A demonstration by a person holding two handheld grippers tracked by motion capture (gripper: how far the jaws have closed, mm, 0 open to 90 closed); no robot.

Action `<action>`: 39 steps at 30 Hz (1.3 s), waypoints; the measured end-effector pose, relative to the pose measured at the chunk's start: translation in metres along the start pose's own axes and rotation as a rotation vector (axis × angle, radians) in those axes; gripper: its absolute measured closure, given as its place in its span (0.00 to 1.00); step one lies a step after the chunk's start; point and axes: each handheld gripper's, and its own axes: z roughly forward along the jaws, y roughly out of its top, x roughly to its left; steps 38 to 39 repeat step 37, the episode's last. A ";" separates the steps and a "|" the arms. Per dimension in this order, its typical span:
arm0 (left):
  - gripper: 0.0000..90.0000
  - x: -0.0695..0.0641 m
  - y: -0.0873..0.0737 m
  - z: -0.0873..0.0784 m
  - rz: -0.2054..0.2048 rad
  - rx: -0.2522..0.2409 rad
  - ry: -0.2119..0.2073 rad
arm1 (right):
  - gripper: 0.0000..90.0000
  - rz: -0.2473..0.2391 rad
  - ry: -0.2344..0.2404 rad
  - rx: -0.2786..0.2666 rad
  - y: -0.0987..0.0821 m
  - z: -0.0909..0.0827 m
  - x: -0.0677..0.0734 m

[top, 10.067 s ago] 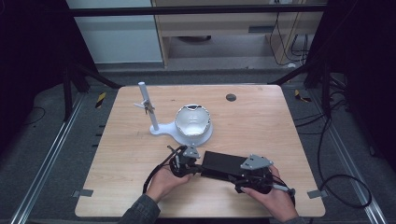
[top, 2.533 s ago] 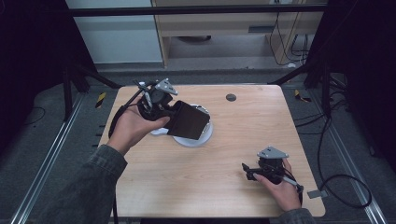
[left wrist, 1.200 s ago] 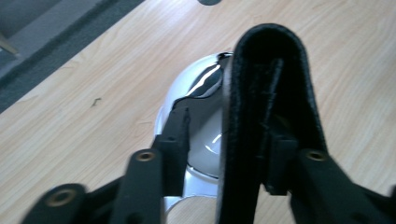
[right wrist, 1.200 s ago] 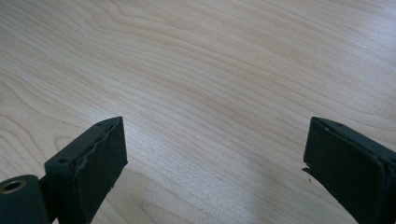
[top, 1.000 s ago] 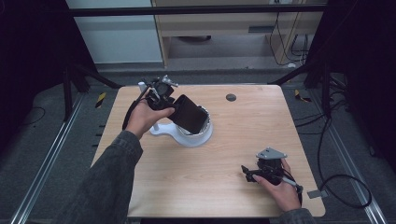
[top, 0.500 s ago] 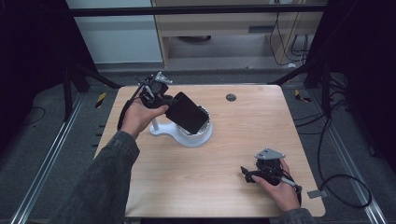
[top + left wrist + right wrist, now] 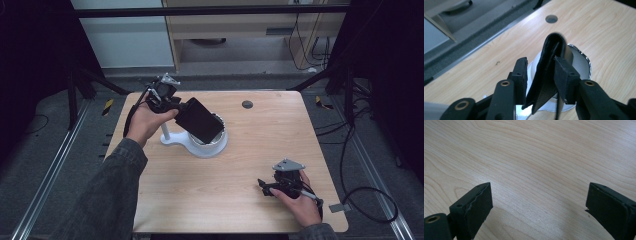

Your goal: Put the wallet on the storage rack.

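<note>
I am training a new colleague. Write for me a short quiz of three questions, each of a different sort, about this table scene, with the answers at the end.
1. True or false: the right gripper holds the black wallet.
2. Which thing lies under the wallet? A) the white round stand B) a red cup C) a book
3. Fill in: the small dark hole in the table lies towards its ____ edge in the high view.

Key
1. False: the left gripper has it between its jaws; the right one's jaws stand open, with nothing between them.
2. A
3. far
</note>
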 end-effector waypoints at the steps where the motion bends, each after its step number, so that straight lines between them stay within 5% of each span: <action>1: 0.68 -0.001 0.000 -0.004 0.002 -0.021 0.004 | 0.08 -0.003 0.000 0.002 0.000 0.000 0.000; 9: 0.60 -0.024 -0.017 -0.035 0.086 -0.106 0.019 | 0.08 -0.004 0.000 0.005 0.000 0.001 0.000; 15: 0.51 -0.044 -0.033 -0.042 0.127 -0.139 0.016 | 0.08 -0.010 -0.005 0.007 0.000 0.001 0.001; 18: 0.44 -0.063 -0.050 -0.045 0.178 -0.149 0.027 | 0.08 -0.007 -0.006 0.006 0.000 0.001 0.001; 22: 0.32 -0.076 -0.072 -0.039 0.178 -0.146 0.006 | 0.08 -0.006 -0.006 0.007 0.000 0.001 0.001; 26: 0.19 -0.088 -0.118 -0.018 0.139 -0.090 -0.006 | 0.08 -0.006 -0.006 0.002 0.000 0.001 0.001; 27: 0.15 -0.088 -0.118 -0.018 0.139 -0.090 -0.006 | 0.08 -0.006 -0.006 0.002 0.000 0.001 0.001; 28: 0.11 -0.087 -0.140 -0.007 0.083 -0.066 -0.020 | 0.08 -0.009 -0.005 -0.002 0.000 0.001 0.001; 29: 0.10 -0.087 -0.140 -0.007 0.083 -0.066 -0.020 | 0.08 -0.009 -0.007 -0.002 0.000 0.000 0.001; 30: 0.08 -0.083 -0.163 0.003 0.034 -0.050 -0.004 | 0.07 -0.008 -0.009 -0.004 0.000 0.000 0.001; 32: 0.06 -0.081 -0.174 0.007 0.020 -0.035 0.012 | 0.07 0.002 -0.008 -0.010 0.000 0.000 0.001; 33: 0.06 -0.074 -0.196 0.013 -0.041 -0.036 0.008 | 0.07 0.001 -0.011 -0.011 0.000 -0.001 0.001; 35: 0.06 -0.069 -0.216 0.018 -0.078 -0.024 0.008 | 0.07 0.006 -0.013 -0.012 0.000 -0.001 0.000; 39: 0.06 -0.066 -0.223 0.019 -0.090 -0.004 0.012 | 0.07 0.009 -0.014 -0.010 0.000 -0.001 0.000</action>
